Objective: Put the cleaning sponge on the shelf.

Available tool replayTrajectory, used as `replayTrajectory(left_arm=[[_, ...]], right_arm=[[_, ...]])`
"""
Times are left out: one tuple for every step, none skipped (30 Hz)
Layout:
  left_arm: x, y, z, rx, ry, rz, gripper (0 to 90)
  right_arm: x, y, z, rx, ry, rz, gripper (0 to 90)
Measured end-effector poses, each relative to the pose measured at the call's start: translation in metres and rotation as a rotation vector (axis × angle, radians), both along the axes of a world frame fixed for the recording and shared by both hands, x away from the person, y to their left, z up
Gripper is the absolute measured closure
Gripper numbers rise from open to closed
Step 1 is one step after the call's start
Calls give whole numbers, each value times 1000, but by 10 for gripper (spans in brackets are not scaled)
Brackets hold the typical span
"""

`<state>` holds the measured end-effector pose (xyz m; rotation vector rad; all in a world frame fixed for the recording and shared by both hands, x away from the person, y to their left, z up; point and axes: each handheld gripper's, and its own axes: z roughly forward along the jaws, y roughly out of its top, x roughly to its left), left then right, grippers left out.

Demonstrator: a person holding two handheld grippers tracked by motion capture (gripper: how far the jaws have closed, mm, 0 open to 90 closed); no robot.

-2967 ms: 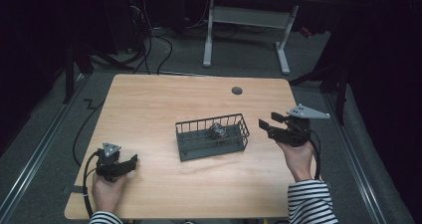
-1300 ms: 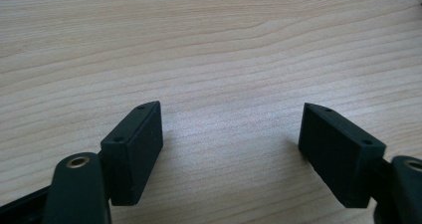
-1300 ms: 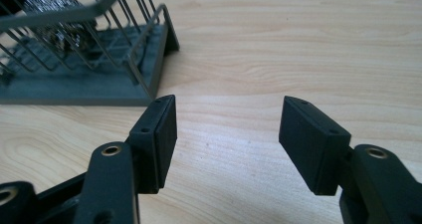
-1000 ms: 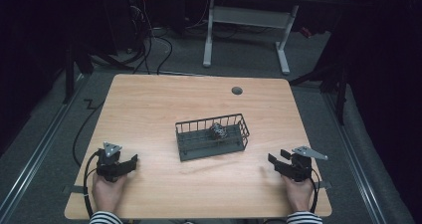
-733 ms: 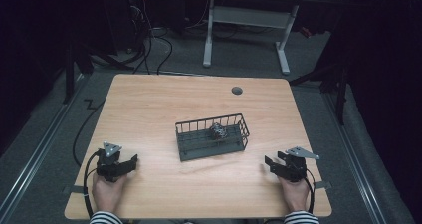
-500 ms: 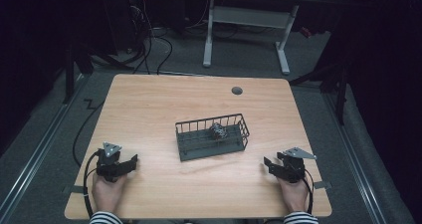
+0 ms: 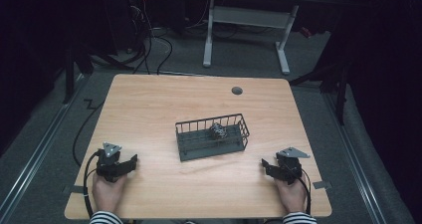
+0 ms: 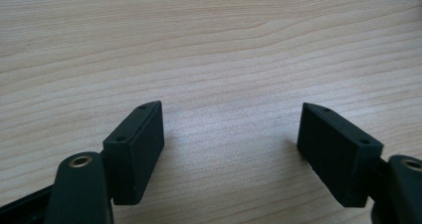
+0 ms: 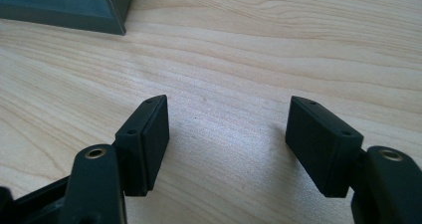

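— So, from the high view, where do things stand?
— Both my grippers rest at the near edge of the counter (image 7: 149,99): left gripper (image 7: 130,163) at the near left, right gripper (image 7: 265,166) at the near right. The wire basket (image 7: 186,144) sits mid-counter between them, a small dark ball (image 7: 218,131) inside it toward its right end. A round grommet (image 7: 237,90) lies far off; nothing blocks either path.
— And the left gripper view?
— My jaws stand released, wide apart, nothing but bare wood between them.
— The right gripper view?
— My jaws have just been opening, empty between the pads (image 9: 152,134); a corner of the basket shows at the far left. I judge the job here is to settle: keep both pairs slack, low and level, clear of the basket wall so nothing nudges it.
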<state>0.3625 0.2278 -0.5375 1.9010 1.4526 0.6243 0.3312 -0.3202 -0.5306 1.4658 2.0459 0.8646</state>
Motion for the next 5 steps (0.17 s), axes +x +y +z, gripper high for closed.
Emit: replayTrajectory(left_arm=[[0,0,0,0,0,0,267],[0,0,0,0,0,0,267],[0,0,0,0,0,0,267],[0,0,0,0,0,0,267],[0,0,0,0,0,0,267]], right_arm=[[0,0,0,0,0,0,339],[0,0,0,0,0,0,338],[0,0,0,0,0,0,339],[0,0,0,0,0,0,338],[0,0,0,0,0,0,338]])
